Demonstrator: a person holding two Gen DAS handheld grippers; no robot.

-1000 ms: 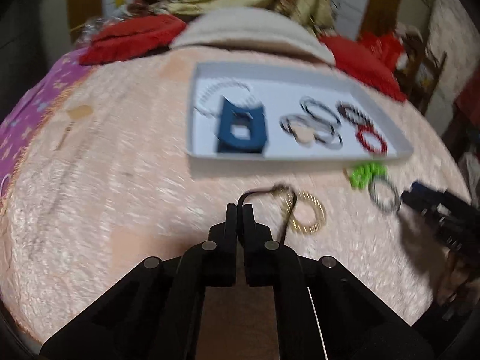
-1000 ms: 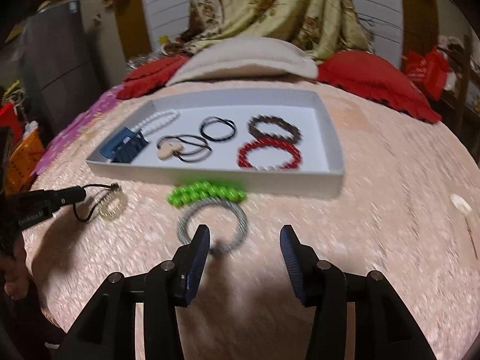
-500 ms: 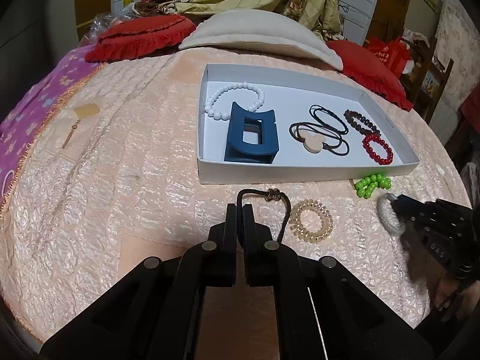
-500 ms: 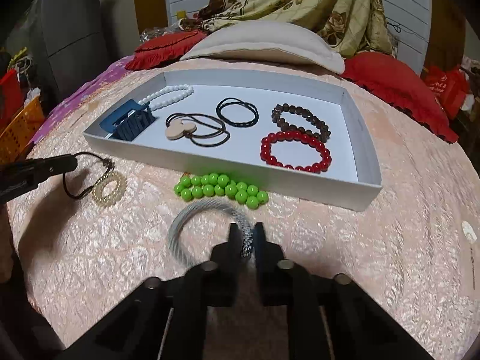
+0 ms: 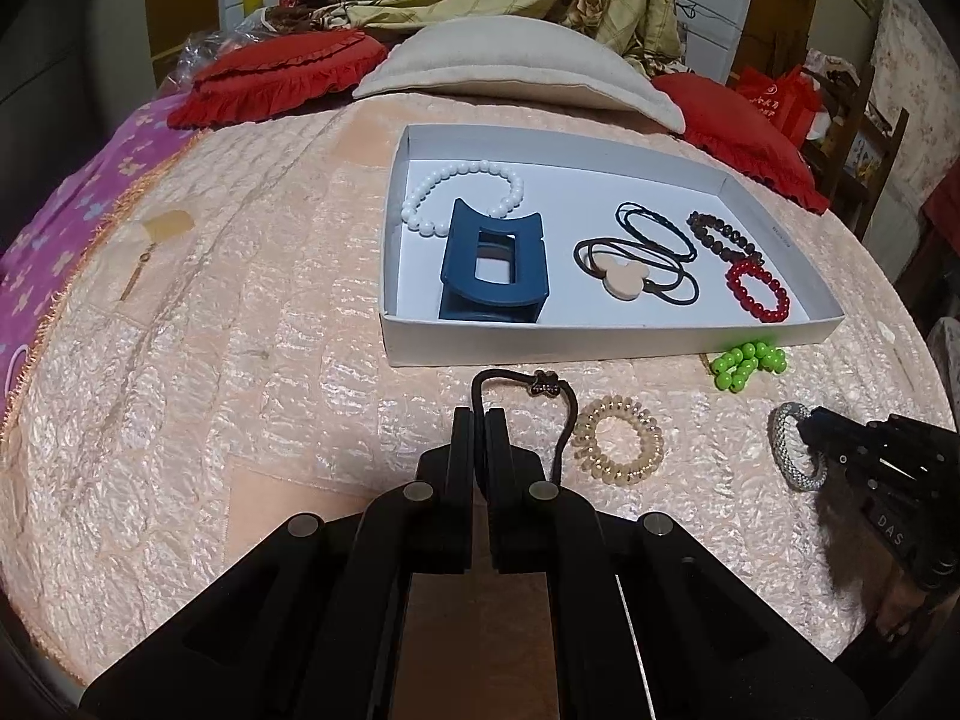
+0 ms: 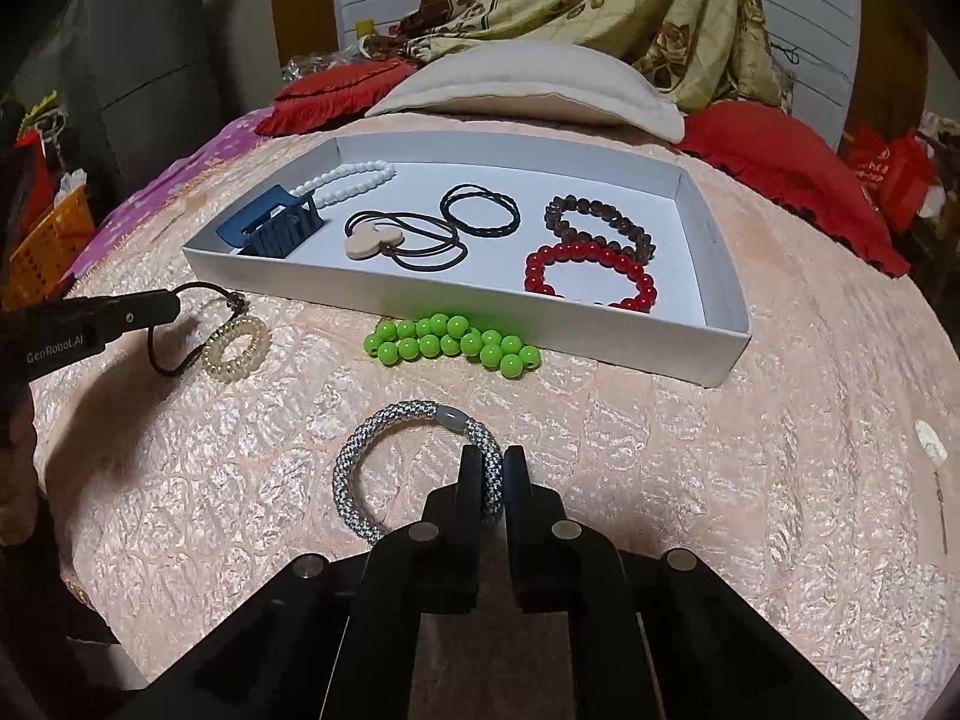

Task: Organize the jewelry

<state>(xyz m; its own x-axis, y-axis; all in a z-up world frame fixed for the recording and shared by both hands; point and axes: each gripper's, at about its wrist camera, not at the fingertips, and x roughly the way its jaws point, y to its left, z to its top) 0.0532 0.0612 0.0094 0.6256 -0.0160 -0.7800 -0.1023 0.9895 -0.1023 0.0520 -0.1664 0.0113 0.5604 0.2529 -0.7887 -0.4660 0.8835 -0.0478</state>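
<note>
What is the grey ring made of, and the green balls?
The grey ring looks like woven cord: a speckled grey-and-white braid pattern, matte, joined by a smooth grey sleeve. The green balls look like plastic or glass beads: smooth, bright, with shiny highlights and small holes. I cannot tell which.

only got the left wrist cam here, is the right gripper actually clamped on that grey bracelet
Observer: Yes. The right wrist view shows the right gripper shut on the grey bracelet, at the loop's near right side.
Operator: where's its clasp
Observer: The clasp sits on the loop's far side, clear of the pads.
Operator: and my left grip from over there
Observer: The left gripper pinches the hair tie at its very tip; the tie's loop droops beside the spiral tie.
</note>
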